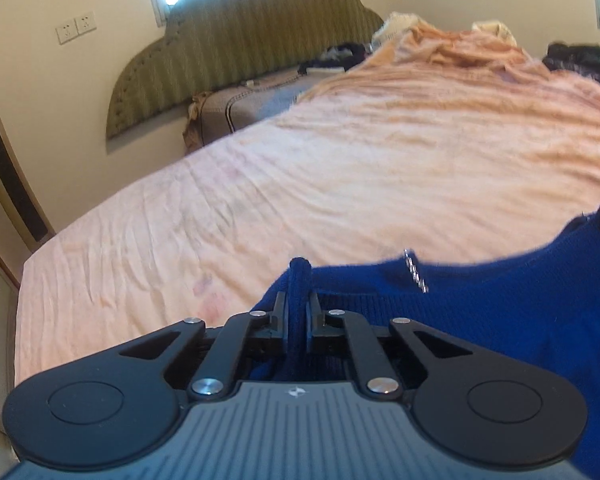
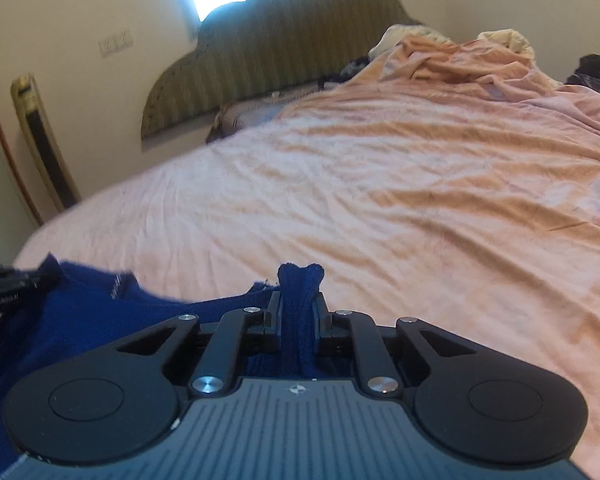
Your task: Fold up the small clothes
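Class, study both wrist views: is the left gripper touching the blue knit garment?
Touching. The left wrist view shows the left gripper shut on a bunched fold of the blue knit garment, with the fabric pinched between its fingers.

Both views sit low over the near edge of the bed [image 1: 340,184], each looking forward along its own gripper and slightly down across the sheet toward the striped headboard [image 1: 240,52] and the bright window above it. The left gripper [image 1: 297,312] fills the bottom of the left wrist view, the right gripper [image 2: 299,314] the bottom of the right wrist view. Each camera is close to the blue garment [image 1: 520,312] and far from the headboard. The views share the bed, headboard, crumpled bedding and the garment, which stretches rightward in the left view and leftward in the right view, where the left gripper shows at the left edge.
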Demonstrator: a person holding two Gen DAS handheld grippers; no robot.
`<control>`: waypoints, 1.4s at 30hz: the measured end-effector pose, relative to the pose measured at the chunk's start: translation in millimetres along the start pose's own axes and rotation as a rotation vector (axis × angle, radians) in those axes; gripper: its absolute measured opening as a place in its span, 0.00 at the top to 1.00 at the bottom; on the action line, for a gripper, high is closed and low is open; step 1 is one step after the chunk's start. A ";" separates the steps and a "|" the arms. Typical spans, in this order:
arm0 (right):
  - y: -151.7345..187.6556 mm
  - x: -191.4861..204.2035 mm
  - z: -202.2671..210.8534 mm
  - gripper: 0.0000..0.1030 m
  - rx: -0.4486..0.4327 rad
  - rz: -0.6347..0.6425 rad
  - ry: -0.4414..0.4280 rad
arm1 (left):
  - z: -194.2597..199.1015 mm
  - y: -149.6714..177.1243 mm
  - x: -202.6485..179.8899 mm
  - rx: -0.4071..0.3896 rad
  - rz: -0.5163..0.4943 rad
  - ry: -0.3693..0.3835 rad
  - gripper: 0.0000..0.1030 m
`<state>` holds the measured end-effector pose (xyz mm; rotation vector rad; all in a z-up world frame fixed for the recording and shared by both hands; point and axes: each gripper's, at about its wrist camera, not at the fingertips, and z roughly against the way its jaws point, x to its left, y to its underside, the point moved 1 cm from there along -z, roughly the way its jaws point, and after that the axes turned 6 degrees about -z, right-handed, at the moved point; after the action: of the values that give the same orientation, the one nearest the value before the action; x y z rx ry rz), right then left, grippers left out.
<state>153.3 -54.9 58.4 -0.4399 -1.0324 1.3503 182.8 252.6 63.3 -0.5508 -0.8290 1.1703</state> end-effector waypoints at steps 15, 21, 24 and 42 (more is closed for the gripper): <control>3.8 -0.1 41.9 0.41 -0.100 -0.046 0.042 | 27.6 12.0 3.4 -0.099 -0.084 -0.181 0.83; 27.0 40.2 0.9 0.43 0.008 0.082 0.078 | 20.8 3.2 -38.0 -0.078 -0.099 -0.030 0.82; 49.9 36.5 -14.5 0.35 0.079 0.188 0.161 | -25.2 20.9 -45.9 0.044 -0.113 -0.048 0.80; 80.1 60.7 63.0 0.21 0.032 0.224 0.037 | 61.1 48.7 -51.4 -0.149 -0.105 -0.064 0.27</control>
<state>49.3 1.4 49.5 -0.5675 -0.9511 1.5497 97.6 216.9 48.7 -0.5871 -0.9938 1.0404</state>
